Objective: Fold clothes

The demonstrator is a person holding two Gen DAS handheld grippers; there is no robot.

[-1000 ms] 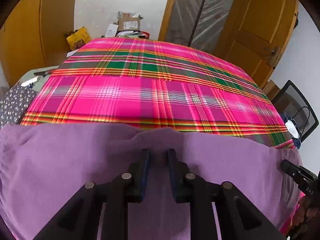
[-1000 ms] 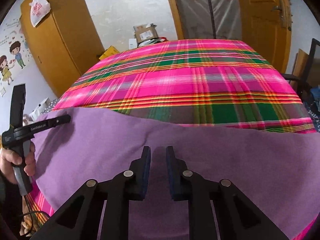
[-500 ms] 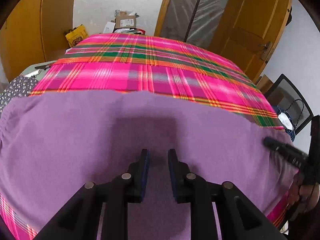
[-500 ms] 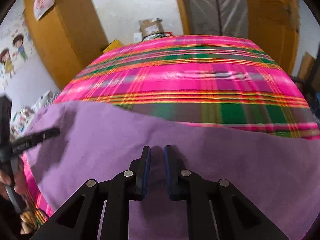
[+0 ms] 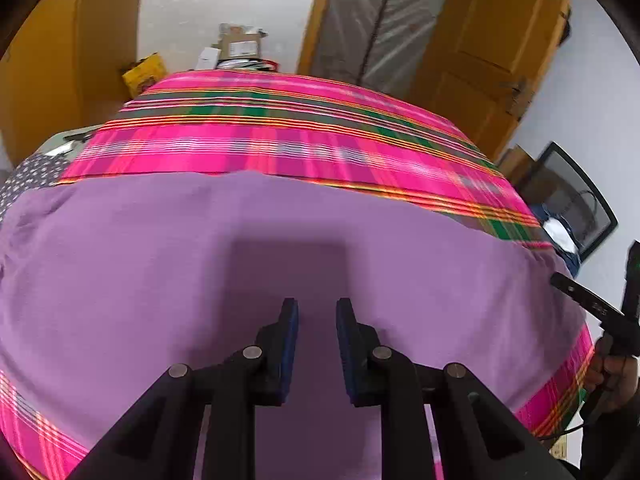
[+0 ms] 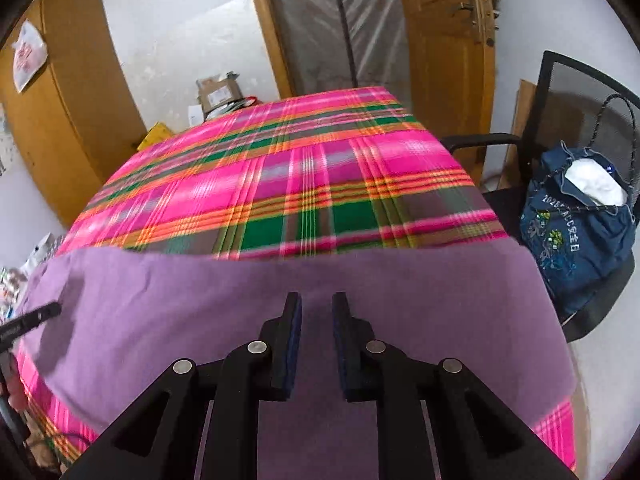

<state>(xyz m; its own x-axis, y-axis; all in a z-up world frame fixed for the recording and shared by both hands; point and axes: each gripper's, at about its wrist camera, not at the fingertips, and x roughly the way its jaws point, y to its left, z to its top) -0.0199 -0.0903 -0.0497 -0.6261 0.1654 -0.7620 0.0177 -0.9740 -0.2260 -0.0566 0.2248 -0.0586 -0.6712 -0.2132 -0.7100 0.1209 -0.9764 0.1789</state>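
Purple garment (image 5: 160, 264) now spread further up the plaid; soft, limp, grab edges. Left gripper (image 5: 316, 320) empty, ajar; right gripper (image 6: 316, 312) opening, empty.

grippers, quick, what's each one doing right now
left gripper: jaws part open over the purple cloth, grip cannot be told
right gripper: jaws opening, purple cloth between them, grip cannot be told

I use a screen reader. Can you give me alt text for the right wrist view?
The right gripper hovers, jaws opening and empty, over a purple garment spread on a pink plaid cloth. A chair with a blue bag stands at right.
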